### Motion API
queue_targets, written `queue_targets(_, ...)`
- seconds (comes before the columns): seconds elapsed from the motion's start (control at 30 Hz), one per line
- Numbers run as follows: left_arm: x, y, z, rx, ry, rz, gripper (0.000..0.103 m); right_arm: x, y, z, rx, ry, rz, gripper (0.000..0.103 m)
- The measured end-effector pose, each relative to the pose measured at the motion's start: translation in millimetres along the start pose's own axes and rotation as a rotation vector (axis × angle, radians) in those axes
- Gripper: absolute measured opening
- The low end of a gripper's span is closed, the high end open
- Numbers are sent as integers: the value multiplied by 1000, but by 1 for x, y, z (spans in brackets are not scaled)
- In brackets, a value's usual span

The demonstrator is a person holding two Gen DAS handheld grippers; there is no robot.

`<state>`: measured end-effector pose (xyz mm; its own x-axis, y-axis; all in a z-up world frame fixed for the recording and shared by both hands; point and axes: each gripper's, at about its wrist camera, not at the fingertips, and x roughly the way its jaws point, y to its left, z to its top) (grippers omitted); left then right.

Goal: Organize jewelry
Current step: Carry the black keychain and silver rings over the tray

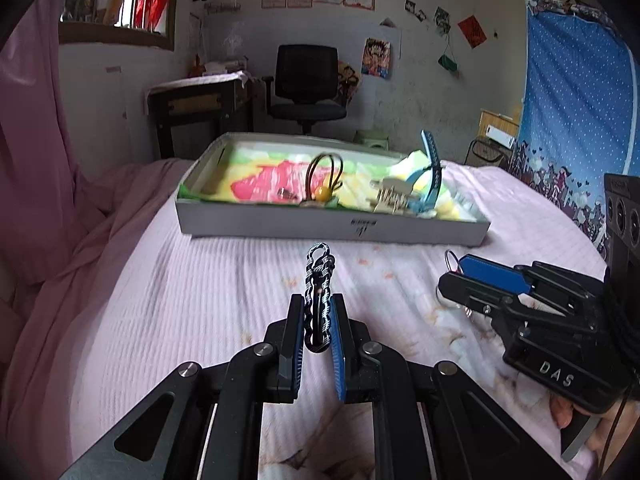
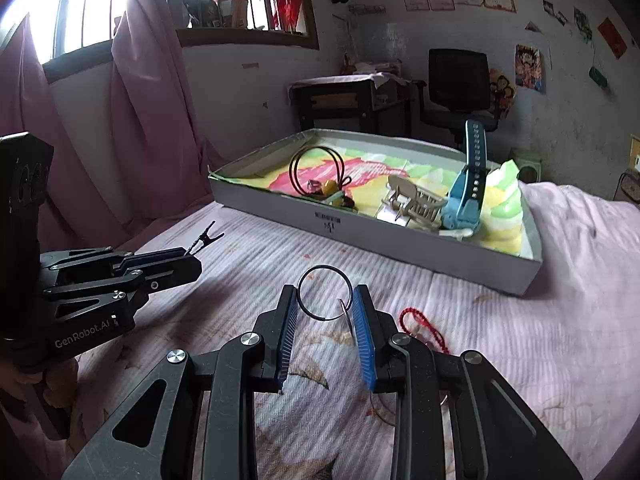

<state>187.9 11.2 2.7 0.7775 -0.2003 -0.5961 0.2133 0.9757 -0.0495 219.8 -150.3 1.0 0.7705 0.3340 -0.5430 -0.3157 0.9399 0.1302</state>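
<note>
**Both grippers loaded above the bed, tray ahead**

We hold the left gripper over the pink bedspread. Its jaws are nearly closed and pinch a black-and-white patterned hair clip, which stands up between the pads with its looped end pointing toward the tray. In the right wrist view the same clip pokes out past the left gripper's tip like a small fork.

The right gripper has its jaws partly apart, closed on a thin dark metal ring; the ring spans the gap and touches both pads. A small silvery piece hangs at the ring's right side against the blue pad; we cannot tell what it is. From the left wrist view the ring shows at the right gripper's tip.

A red beaded string lies on the bedspread just right of the right gripper.

The shallow white tray sits on the bed ahead of both grippers, lined with a pastel cloth. Inside: black elastic hair ties with a yellow bead, a beige claw clip, and a blue watch with its strap standing upright.
</note>
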Motion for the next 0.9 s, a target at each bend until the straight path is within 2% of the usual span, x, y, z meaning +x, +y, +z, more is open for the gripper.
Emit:
queue_targets(0.23, -4, -5, 21, -3, -45, 3, 12, -19, -1, 17, -4, -73, -16, 25)
queue_targets(0.4, 4, -2, 38, -20, -62, 1, 12, -18, -2, 36, 0, -111, -23, 25)
queue_targets(0.77, 41, 25, 90, -80, -114, 55, 12, 24, -33, 89, 28, -136, -88, 25)
queue_targets(0.9, 66, 32, 98, -90, -90, 79, 12, 44, -42, 99, 47, -140, -102, 25)
